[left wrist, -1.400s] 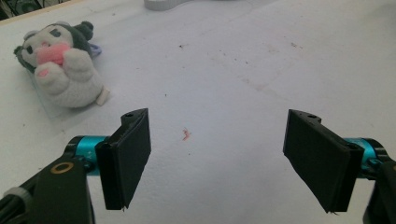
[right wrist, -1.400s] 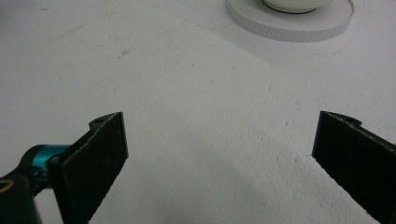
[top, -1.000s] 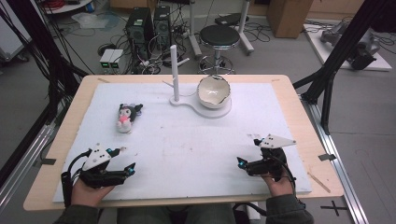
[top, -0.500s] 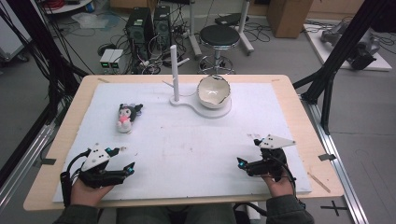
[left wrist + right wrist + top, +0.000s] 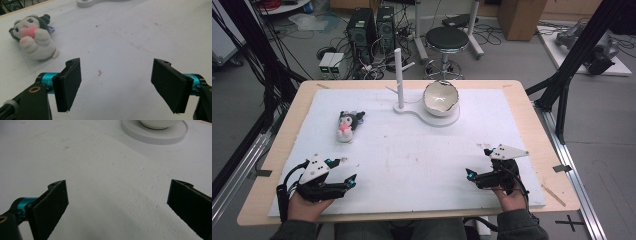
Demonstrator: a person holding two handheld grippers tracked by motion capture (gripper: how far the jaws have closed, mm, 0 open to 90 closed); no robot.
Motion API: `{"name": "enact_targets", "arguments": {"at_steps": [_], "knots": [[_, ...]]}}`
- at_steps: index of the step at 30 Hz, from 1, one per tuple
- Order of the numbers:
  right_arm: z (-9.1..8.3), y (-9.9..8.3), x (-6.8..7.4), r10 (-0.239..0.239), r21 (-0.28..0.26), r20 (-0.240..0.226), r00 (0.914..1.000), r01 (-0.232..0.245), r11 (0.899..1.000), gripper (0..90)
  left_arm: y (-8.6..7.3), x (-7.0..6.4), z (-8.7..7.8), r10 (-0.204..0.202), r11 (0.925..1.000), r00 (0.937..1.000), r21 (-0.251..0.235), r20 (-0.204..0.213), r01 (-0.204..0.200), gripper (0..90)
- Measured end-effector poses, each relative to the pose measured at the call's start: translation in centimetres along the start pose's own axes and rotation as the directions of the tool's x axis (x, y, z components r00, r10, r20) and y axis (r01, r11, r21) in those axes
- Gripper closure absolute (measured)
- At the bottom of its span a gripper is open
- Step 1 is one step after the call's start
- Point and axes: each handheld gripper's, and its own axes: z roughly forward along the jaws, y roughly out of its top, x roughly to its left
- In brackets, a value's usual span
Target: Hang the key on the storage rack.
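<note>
A small white and black plush toy point(image 5: 346, 125) with a pink patch lies on the left part of the white mat point(image 5: 412, 150). The left gripper view has the plush toy point(image 5: 33, 37) at upper left, beyond the jaws. My left gripper point(image 5: 348, 170) rests open near the front left edge, with nothing between its jaws point(image 5: 121, 85). At the front right, my right gripper point(image 5: 477, 161) is open and empty too point(image 5: 120, 207). A white bowl point(image 5: 441, 97) sits on a white stand base point(image 5: 155, 132) at the back centre, beside an upright white post point(image 5: 398, 75).
The mat covers most of a wooden table point(image 5: 532, 115). Black frame struts point(image 5: 572, 60) rise at the right and left sides. A stool point(image 5: 447, 40) and computer cases point(image 5: 367, 30) stand on the floor behind the table.
</note>
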Motion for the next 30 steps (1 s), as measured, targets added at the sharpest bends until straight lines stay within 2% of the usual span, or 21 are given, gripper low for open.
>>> {"name": "enact_targets", "arguments": {"at_steps": [19,30], "knots": [[-0.1,0.0,0.0,-0.001,-0.004,0.005,1.0000,0.001,1.000,2.4,0.3,0.1,0.0,-0.014,0.9999,0.9999,-0.008,0.000,0.014,24.9],[-0.1,0.0,0.1,0.002,-0.007,0.002,1.0000,-0.002,1.000,2.4,1.9,0.5,-0.1,0.008,1.0000,1.0000,0.001,0.005,-0.008,27.9]]}}
